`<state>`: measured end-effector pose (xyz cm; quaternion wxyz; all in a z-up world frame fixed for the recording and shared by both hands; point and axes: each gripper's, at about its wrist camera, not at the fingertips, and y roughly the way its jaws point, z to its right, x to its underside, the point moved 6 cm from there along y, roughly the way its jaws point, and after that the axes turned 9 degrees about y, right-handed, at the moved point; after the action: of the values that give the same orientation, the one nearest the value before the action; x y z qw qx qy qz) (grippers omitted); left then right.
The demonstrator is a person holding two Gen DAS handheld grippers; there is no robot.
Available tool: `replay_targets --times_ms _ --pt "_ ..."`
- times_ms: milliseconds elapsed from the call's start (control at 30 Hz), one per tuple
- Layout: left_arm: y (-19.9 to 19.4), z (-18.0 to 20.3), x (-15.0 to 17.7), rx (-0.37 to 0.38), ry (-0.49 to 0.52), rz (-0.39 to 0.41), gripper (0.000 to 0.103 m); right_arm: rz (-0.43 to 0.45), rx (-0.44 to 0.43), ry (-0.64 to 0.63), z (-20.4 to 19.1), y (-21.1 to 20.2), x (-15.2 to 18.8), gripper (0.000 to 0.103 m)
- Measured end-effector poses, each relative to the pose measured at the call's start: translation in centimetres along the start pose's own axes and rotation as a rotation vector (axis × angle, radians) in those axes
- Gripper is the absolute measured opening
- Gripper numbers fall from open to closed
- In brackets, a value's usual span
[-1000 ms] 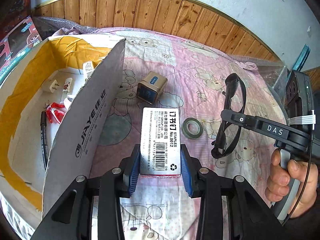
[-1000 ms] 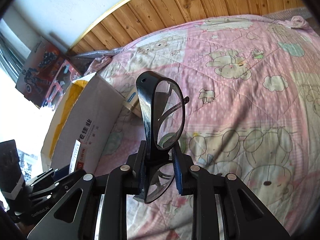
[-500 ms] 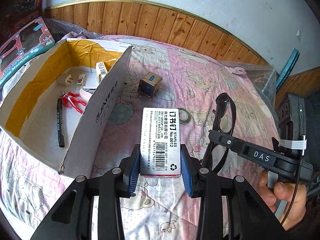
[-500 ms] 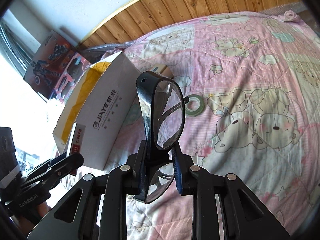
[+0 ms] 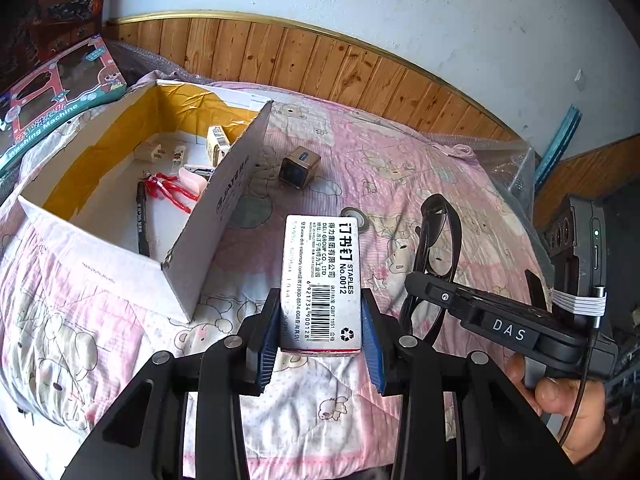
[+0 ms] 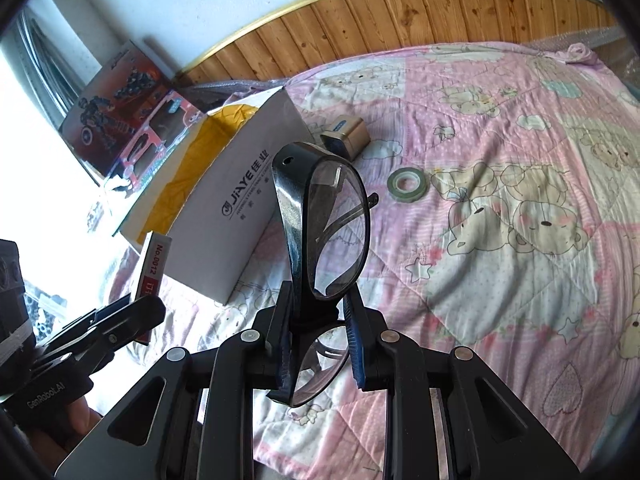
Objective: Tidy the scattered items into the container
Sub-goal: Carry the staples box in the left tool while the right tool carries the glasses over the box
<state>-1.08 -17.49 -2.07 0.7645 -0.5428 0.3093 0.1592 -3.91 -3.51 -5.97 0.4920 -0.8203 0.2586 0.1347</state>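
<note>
Staples box (image 5: 322, 284) sits clamped in our left gripper (image 5: 322, 344), held level above the quilt (image 5: 400, 168) just right of the cardboard box (image 5: 224, 216). Beside it, our right gripper (image 6: 318, 336) pinches the black glasses (image 6: 324, 232) upright at the bridge, our hand (image 5: 568, 412) low on its handle.

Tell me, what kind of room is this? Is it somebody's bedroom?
Most likely a bedroom. The things lie on a bed covered by a pink quilt printed with cartoon bears, wooden panelling runs along the wall behind it, and toy boxes are stacked beside the bed.
</note>
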Motion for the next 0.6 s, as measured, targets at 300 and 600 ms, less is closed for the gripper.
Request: replay_targets --times_ms 300,600 --pt "-1.9 -1.1 1.7 -0.008 -0.019 0.019 0.038 -0.008 -0.016 -0.015 -1.8 -0.5 2.6 0.024" --pt "-3.8 -2.2 1.2 -0.024 -0.038 0.063 0.038 -0.005 -0.041 -0.061 -4.5 -1.1 2.9 0.024"
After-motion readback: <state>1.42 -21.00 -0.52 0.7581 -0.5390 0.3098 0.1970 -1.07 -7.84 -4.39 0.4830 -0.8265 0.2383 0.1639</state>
